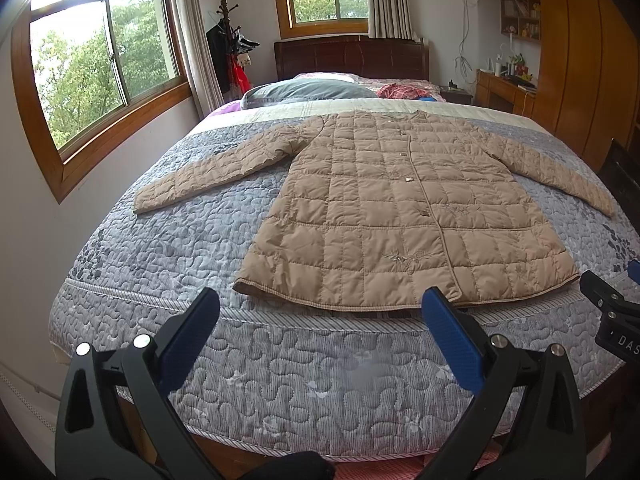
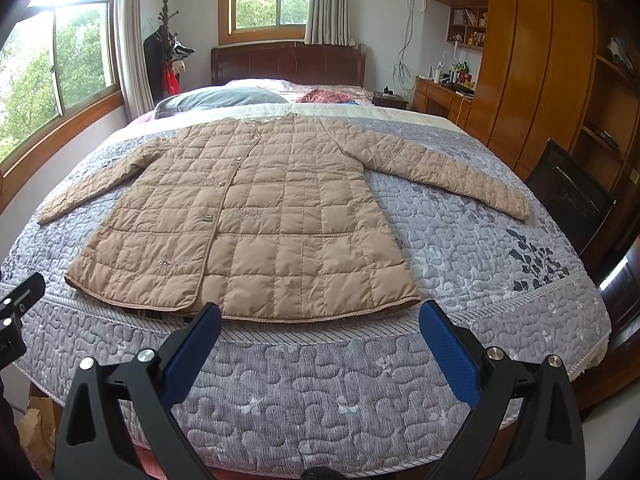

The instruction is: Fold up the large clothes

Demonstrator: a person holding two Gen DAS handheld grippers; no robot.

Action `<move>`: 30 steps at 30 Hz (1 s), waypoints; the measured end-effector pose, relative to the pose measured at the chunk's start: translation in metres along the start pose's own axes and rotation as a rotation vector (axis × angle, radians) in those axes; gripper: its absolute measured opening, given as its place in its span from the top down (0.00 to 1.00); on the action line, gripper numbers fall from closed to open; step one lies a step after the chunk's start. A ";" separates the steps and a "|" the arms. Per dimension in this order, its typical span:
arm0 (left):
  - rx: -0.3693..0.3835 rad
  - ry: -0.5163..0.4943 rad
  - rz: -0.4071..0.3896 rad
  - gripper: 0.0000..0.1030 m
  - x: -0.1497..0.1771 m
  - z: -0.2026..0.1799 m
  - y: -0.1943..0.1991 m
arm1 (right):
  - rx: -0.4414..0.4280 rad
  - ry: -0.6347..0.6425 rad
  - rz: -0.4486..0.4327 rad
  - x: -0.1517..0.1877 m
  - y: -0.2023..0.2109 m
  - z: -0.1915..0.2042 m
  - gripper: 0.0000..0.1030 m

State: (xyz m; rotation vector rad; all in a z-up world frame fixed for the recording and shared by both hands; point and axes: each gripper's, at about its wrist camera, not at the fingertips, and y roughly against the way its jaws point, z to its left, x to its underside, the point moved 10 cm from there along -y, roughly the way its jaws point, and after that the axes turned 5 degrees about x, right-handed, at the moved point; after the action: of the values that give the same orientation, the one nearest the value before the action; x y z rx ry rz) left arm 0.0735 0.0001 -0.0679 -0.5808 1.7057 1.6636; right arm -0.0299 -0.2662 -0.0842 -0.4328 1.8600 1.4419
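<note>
Here, a grey-blue quilted bedspread (image 1: 168, 240) covers the bed; windows upper left, wooden wardrobe (image 2: 532, 60) upper right. The tan quilted coat (image 1: 384, 208) lies flat at frame centre, sleeves spread, hem near the foot edge. Left gripper (image 1: 320, 312) and right gripper (image 2: 320, 316) hover short of the hem, fingers spread, holding nothing. Lettering "DAS" at right edge, partly cut.

Two wrist cameras look up a bed (image 1: 160, 264) from its foot, side by side.

The left wrist view sits off the coat's (image 1: 380, 208) left hem corner, the right wrist view off its right; both face the headboard (image 2: 288, 62) from just beyond the mattress edge. Each catches the neighbouring gripper at its frame edge, and both share coat, quilt and windows.
</note>
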 end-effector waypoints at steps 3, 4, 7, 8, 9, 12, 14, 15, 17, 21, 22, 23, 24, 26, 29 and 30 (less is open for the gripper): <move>0.000 0.000 -0.001 0.03 0.000 0.000 0.000 | 0.000 0.000 -0.001 0.000 0.000 0.000 0.04; -0.001 0.000 -0.001 0.03 0.000 0.000 0.000 | 0.000 0.000 0.000 0.000 0.000 0.000 0.04; -0.001 0.000 -0.001 0.03 0.000 0.000 0.000 | -0.001 0.000 0.000 0.000 0.000 0.000 0.04; -0.001 0.000 -0.002 0.03 0.000 0.000 0.000 | 0.000 0.000 0.000 0.000 0.000 0.000 0.04; -0.001 0.000 -0.002 0.03 0.000 0.000 0.000 | 0.000 0.000 -0.001 0.000 0.000 0.000 0.04; -0.001 -0.001 -0.002 0.03 0.000 0.000 0.000 | 0.000 0.000 0.000 0.001 0.000 0.000 0.04; 0.000 -0.001 -0.002 0.03 0.000 0.000 0.000 | -0.001 -0.001 0.000 0.001 0.000 0.000 0.04; -0.001 -0.001 -0.002 0.03 0.000 0.000 0.000 | -0.001 -0.001 0.000 0.001 0.000 0.000 0.04; -0.002 -0.001 -0.003 0.03 0.000 0.000 0.000 | -0.001 -0.001 0.000 0.001 0.000 0.000 0.04; -0.001 -0.001 -0.003 0.03 0.000 0.000 0.000 | -0.001 0.001 -0.001 0.000 0.000 -0.001 0.04; -0.002 -0.001 -0.002 0.03 0.000 0.000 0.000 | 0.000 0.003 -0.001 0.000 0.000 -0.001 0.04; -0.002 -0.001 -0.003 0.03 0.000 0.000 0.000 | 0.000 0.004 -0.002 -0.001 0.001 -0.002 0.04; -0.002 0.000 -0.003 0.03 0.000 0.000 0.000 | 0.000 0.004 -0.003 -0.001 0.001 -0.002 0.04; -0.002 0.001 -0.004 0.03 -0.002 -0.001 0.001 | 0.000 0.005 -0.003 0.000 0.000 0.001 0.04; -0.002 0.000 -0.004 0.03 -0.003 -0.001 0.002 | 0.000 0.005 -0.003 0.000 0.000 0.001 0.04; -0.002 0.000 -0.005 0.03 -0.003 -0.001 0.002 | 0.000 0.006 -0.004 0.000 0.001 0.002 0.04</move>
State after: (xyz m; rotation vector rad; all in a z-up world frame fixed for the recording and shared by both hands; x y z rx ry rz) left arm 0.0738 -0.0013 -0.0643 -0.5860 1.7014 1.6621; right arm -0.0295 -0.2641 -0.0839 -0.4410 1.8626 1.4397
